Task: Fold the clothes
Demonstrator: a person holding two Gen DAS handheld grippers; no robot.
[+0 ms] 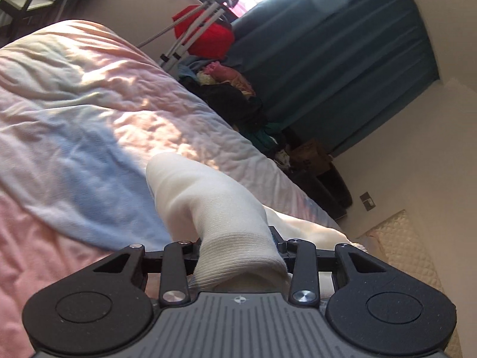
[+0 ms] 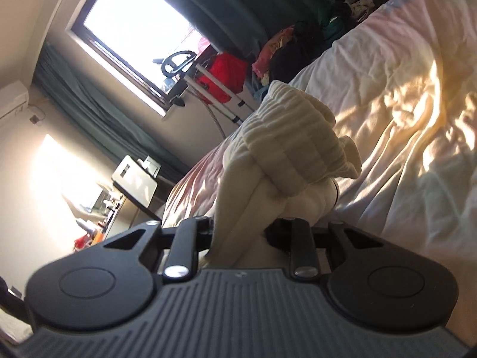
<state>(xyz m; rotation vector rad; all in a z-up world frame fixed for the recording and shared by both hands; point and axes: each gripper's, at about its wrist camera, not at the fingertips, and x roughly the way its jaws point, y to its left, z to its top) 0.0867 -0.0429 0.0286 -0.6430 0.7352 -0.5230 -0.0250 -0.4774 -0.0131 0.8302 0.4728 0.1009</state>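
L tongs: my left gripper [image 1: 238, 256] is clamped on a white sock [image 1: 214, 205], pinching it by the ribbed cuff end, which bunches up right at the jaws.
L sock: foot part sticks out fwd and up from the jaws, toe end rounded, clear of the bed [image 1: 74, 113] as far as I can tell.
R tongs: my right gripper [image 2: 247, 232] is clenched on white sock fabric [image 2: 286, 149] too, gripping a smooth fold; a thick ribbed part is bunched above and beyond the jaws.
Same sock?: can't tell whether both tongs hold one sock or a pair; a second pale bit shows behind the left jaws.
Bed: pink, white and blue cover, wrinkled, sun patches across it; it fills the space under and beyond the socks in both views.
Bkgd: pile of mixed clothes [image 1: 226, 95] by the far side of the bed, a red bag [image 1: 208, 34] on a white stand just beside it, teal curtain [image 1: 342, 59] behind, bright window [image 2: 131, 26] in the right wrist view.
Other: desk w/ clutter [image 2: 119, 191] at the left in the right wrist view, blurry.
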